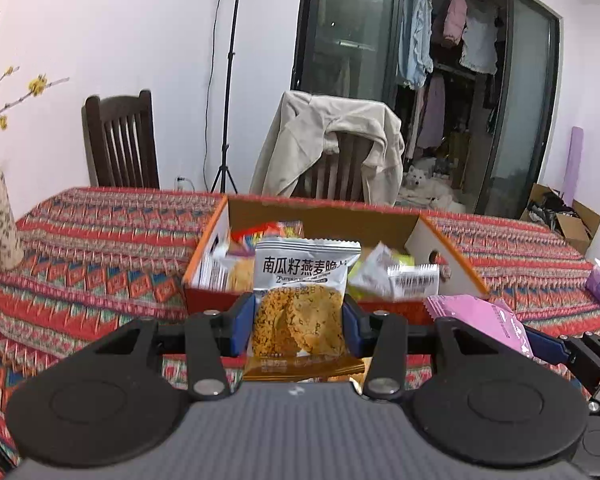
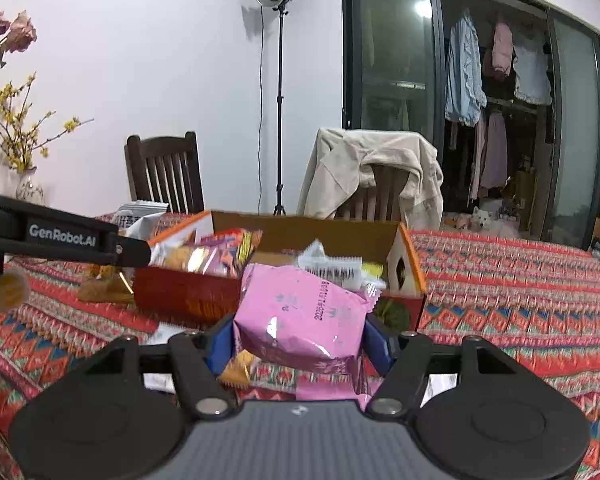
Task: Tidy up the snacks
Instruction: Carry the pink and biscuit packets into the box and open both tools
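Red-patterned cloth covers the worktop (image 1: 100, 248), which runs back to a white wall with two wooden chairs (image 1: 120, 140) and a light stand (image 2: 278, 100) behind. An open cardboard box (image 1: 448, 248) of snacks sits mid-worktop, bare cloth on both sides. Left gripper (image 1: 299, 322) fingers clamp an oat crisp packet (image 1: 300, 292) upright, just before the box. Right gripper (image 2: 300, 340) fingers grip a pink packet (image 2: 300, 316) near the box's front wall.

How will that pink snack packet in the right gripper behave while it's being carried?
The pink snack packet looks puffy and crinkled, so probably light and soft. Its glossy film may slip between the right gripper pads. Its free upper end will likely flop.
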The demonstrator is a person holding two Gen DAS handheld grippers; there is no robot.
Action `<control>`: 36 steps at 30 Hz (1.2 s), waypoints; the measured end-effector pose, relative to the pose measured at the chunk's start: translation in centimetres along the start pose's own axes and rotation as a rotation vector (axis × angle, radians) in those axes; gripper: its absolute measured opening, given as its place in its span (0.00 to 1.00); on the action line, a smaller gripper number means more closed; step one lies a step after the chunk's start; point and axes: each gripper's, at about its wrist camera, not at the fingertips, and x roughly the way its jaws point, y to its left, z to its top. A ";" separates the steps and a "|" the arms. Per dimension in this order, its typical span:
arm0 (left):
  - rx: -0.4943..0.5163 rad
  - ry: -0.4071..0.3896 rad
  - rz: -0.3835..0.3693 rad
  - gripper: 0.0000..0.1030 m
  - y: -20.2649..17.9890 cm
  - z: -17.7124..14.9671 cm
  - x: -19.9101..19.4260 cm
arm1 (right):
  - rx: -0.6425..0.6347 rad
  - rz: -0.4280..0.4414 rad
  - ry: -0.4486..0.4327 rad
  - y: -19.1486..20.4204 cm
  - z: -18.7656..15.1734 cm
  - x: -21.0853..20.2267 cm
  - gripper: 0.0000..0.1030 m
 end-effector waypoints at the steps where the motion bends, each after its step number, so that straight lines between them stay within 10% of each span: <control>1: 0.001 -0.009 -0.001 0.45 -0.1 0.4 0.1 | -0.006 -0.007 -0.008 0.1 0.5 0.0 0.63; 20: -0.134 -0.069 0.011 0.45 -0.2 5.7 6.9 | 0.064 -0.089 -0.072 -1.5 7.3 7.5 0.63; 36: -0.065 -0.083 0.075 0.45 1.3 2.2 13.6 | 0.134 -0.036 -0.005 -4.1 4.4 14.6 0.63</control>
